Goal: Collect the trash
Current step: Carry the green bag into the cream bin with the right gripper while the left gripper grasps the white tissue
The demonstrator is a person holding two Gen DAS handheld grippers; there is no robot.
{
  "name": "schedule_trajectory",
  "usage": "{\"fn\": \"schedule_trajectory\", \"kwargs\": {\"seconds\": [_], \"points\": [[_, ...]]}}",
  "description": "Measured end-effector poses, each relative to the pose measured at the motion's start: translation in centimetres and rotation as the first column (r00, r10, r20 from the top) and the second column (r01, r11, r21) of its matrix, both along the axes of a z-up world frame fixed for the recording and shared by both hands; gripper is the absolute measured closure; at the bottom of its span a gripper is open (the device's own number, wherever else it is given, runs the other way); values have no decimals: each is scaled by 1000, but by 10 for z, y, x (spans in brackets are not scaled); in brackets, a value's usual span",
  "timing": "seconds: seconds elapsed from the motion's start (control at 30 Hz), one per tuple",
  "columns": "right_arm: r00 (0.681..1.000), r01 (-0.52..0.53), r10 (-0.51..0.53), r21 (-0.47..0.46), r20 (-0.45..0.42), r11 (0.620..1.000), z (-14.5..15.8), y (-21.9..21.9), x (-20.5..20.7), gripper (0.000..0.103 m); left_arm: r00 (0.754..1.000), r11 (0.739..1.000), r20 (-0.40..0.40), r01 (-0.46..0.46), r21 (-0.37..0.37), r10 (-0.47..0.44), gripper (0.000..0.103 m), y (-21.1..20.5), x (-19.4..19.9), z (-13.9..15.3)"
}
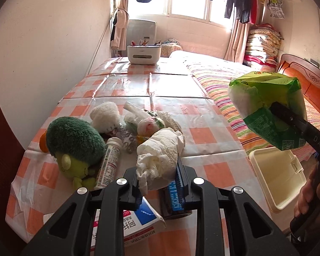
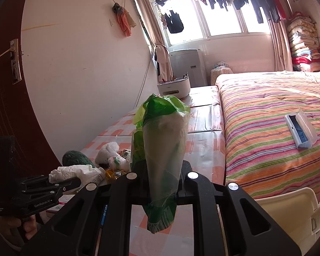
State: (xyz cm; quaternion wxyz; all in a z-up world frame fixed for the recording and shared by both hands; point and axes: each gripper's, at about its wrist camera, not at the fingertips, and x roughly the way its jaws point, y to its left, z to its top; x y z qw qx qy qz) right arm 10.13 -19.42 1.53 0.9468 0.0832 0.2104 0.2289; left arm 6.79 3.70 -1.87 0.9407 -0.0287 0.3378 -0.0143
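My left gripper (image 1: 159, 170) is shut on a crumpled white tissue wad (image 1: 160, 153) just above the checkered table (image 1: 213, 119). My right gripper (image 2: 162, 170) is shut on a green plastic wrapper with white paper inside (image 2: 164, 140); the wrapper also shows in the left wrist view (image 1: 266, 108), held in the air over the cream trash bin (image 1: 277, 179). The bin stands open beside the table, and its lid shows in the right wrist view (image 2: 292, 213). More litter lies on the table: a white tube (image 1: 108, 162) and crumpled wrappers (image 1: 147, 123).
A green plush toy (image 1: 74, 145) and a white plush (image 1: 105, 115) lie at the table's left. A medicine box (image 1: 136, 224) lies under my left gripper. A white organizer box (image 1: 144, 54) stands at the far end. A striped bed (image 2: 277, 132) with a lint brush (image 2: 300, 132) is on the right.
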Motion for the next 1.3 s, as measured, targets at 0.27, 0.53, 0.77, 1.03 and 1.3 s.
{"fn": "schedule_trajectory", "kwargs": {"seconds": [0.27, 0.53, 0.77, 1.03, 1.3], "points": [[996, 86, -86, -8, 15, 996, 1, -27, -5, 88, 990, 989, 37, 139, -49, -137, 79, -41, 20, 7], [983, 183, -183, -28, 19, 983, -2, -50, -12, 88, 965, 966, 77, 256, -46, -252, 79, -78, 37, 25], [959, 283, -281, -77, 32, 956, -13, -78, -28, 87, 946, 943, 66, 322, -89, -317, 79, -101, 39, 12], [927, 375, -376, -88, 2, 923, -25, -111, -40, 84, 927, 925, 55, 375, -62, -372, 79, -130, 35, 3], [895, 445, -445, -79, 14, 892, -32, -125, -58, 59, 915, 913, 24, 404, -61, -403, 78, -144, 32, -6]]}}
